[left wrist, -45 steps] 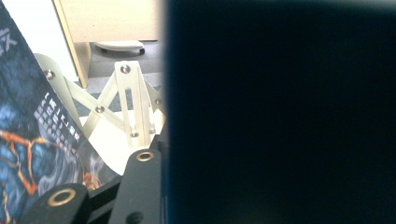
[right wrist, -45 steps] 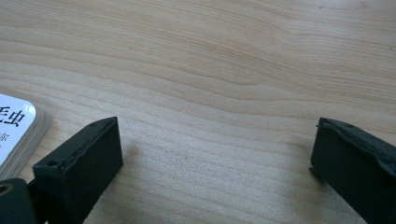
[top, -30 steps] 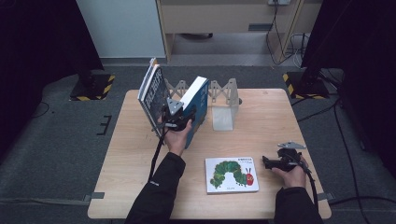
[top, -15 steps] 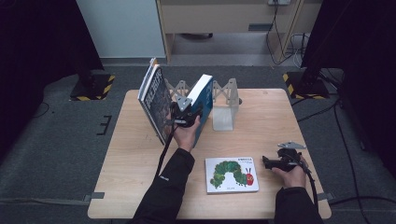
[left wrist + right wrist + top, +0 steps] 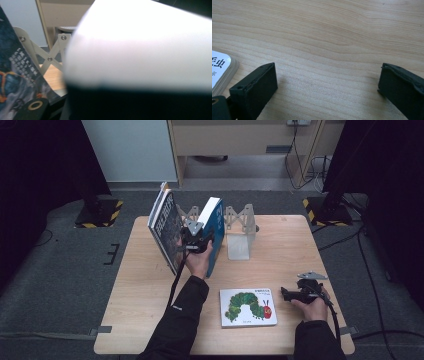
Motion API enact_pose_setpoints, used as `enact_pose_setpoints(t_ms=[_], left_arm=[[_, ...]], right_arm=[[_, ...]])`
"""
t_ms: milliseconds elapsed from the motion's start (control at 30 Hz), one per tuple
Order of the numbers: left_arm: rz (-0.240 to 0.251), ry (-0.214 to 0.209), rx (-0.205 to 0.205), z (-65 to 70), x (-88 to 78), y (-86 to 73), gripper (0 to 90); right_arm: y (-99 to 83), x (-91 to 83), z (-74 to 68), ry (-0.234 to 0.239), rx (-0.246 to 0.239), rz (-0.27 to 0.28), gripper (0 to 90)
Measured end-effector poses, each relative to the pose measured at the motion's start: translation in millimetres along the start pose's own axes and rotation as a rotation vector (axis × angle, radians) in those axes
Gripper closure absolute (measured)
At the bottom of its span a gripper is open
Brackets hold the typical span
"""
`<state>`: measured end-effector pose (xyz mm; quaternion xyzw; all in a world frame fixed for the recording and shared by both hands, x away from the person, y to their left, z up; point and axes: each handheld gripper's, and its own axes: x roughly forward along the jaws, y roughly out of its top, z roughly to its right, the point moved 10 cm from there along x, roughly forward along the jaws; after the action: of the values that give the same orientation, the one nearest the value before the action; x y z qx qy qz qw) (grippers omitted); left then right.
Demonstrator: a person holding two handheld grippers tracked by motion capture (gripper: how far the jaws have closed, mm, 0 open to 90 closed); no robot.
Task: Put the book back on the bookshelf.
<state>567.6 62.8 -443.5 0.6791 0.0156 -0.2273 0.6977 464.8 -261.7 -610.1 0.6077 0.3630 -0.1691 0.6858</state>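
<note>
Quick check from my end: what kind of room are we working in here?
Probably a lab or recording studio: black curtains on both sides, hazard-striped stand bases on grey carpet, loose cables, and one wooden table.

"虫" on picture book [image 5: 219,68] corner

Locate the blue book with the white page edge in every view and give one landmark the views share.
High view: blue book upright at table's far middle, clamped by left gripper.
Left gripper view: its white page edge spreads from centre to right.
Right gripper view: not in it.
Shared landmark: scissor-lattice bookstand.
</note>
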Motion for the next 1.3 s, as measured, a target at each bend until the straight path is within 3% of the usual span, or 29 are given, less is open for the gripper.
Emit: enact_pose_setpoints(t_ms=[300,633,933,1133,1300], left_arm=[[-0.016,0.013,0.038,2.6,-7.1,-2.1,59.3],[0.017,0.027,0.002,-3.8,-5.6,-1.6,59.4],[0.017,0.027,-0.014,3.7,8.4,2.6,59.3],[0.015,0.01,-0.005,6.4,9.5,1.8,58.2],[0.018,-0.023,-0.002,6.5,-5.1,-5.7,54.1]], right_arm=[[0.1,0.0,0.1,0.0,-0.002,0.0,2.3],[0.0,0.1,-0.3,0.0,0.002,-0.002,2.1],[0.1,0.3,-0.2,0.001,0.001,-0.001,2.0],[-0.1,0.1,-0.4,0.002,0.001,-0.004,2.0],[0.0,0.2,-0.3,0.001,0.001,-0.002,2.0]])
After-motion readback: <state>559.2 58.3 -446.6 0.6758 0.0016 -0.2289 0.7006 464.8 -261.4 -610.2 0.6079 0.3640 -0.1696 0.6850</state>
